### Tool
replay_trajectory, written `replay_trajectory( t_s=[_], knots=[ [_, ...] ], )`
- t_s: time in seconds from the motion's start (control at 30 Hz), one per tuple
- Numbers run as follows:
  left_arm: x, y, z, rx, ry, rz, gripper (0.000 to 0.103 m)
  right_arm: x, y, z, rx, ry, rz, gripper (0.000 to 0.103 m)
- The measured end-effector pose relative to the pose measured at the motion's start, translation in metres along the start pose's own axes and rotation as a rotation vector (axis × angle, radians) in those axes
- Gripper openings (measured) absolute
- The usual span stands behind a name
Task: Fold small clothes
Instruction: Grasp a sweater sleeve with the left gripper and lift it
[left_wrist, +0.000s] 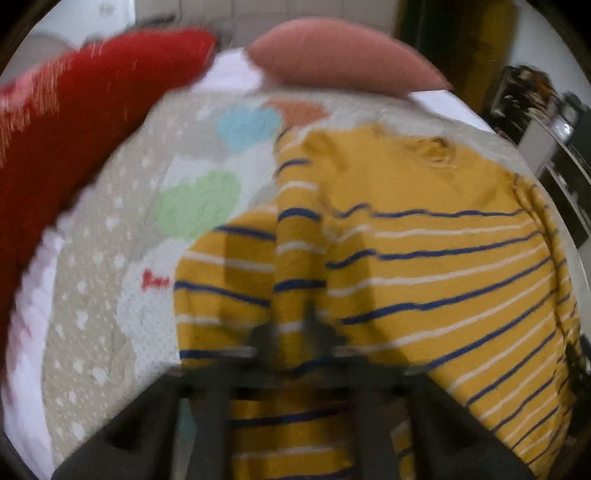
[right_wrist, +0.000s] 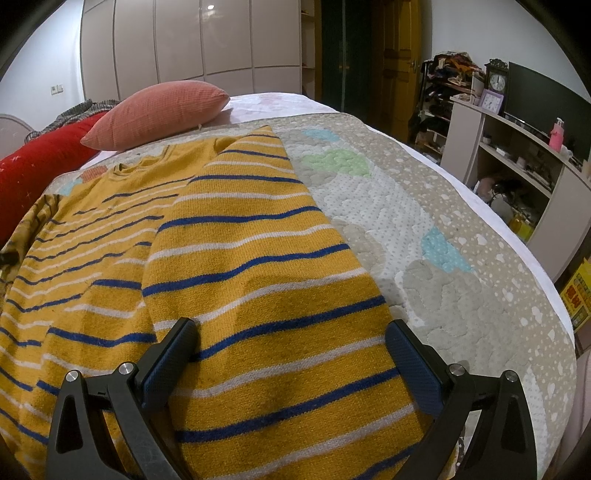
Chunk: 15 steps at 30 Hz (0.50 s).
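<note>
Between the wide-spread fingers of the right hand-held gripper (right_wrist: 291, 354) a folded-over panel of the yellow striped sweater (right_wrist: 258, 266) is lying flat on the quilt (right_wrist: 461, 266) of the bed, pads not pressing it. Ahead of the left hand-held gripper (left_wrist: 299, 332) the same sweater (left_wrist: 424, 240) is bunching into a raised ridge; its jaws are closed, pinching that fold, view blurred. Beyond are sitting a pink pillow (right_wrist: 159, 110) and a red pillow (right_wrist: 40, 162).

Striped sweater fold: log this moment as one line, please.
stage: folding | yellow striped sweater: on quilt, one side folded over | left gripper: shut on sweater fold | right gripper: open above sweater
</note>
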<state>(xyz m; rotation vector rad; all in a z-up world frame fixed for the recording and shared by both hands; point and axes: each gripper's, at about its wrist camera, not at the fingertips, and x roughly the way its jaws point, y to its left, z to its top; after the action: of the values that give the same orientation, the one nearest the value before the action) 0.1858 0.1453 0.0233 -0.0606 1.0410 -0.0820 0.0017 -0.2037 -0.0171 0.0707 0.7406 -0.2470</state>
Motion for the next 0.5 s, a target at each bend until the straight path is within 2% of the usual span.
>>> replay_trajectory(
  t_s=[0.03,0.07,0.17,0.23,0.33,0.4,0.43,0.5],
  knots=[
    [-0.001,0.011,0.003,-0.05,-0.006,-0.024,0.008,0.0,0.0,0.0,0.0,0.0,-0.001,0.103],
    [-0.002,0.022,0.005,-0.089,-0.014,-0.01,0.007,0.0,0.0,0.0,0.0,0.0,0.0,0.103],
    [-0.01,0.057,0.01,-0.193,-0.054,0.112,0.008,0.0,0.0,0.0,-0.003,0.0,-0.005,0.103],
    [-0.014,0.08,0.011,-0.263,-0.066,0.184,0.011,0.0,0.0,0.0,-0.004,0.0,-0.006,0.103],
    [-0.027,0.099,0.001,-0.323,-0.072,0.179,0.024,0.0,0.001,0.0,-0.005,0.001,-0.007,0.103],
    [-0.04,0.102,-0.01,-0.33,-0.087,0.148,0.04,0.0,0.001,0.0,-0.005,0.001,-0.007,0.103],
    [-0.048,0.1,-0.018,-0.329,-0.094,0.133,0.044,0.0,0.001,0.0,-0.005,0.001,-0.006,0.103],
    [-0.064,0.092,-0.037,-0.319,-0.103,0.083,0.064,0.0,0.002,0.0,-0.005,0.001,-0.007,0.103]
  ],
)
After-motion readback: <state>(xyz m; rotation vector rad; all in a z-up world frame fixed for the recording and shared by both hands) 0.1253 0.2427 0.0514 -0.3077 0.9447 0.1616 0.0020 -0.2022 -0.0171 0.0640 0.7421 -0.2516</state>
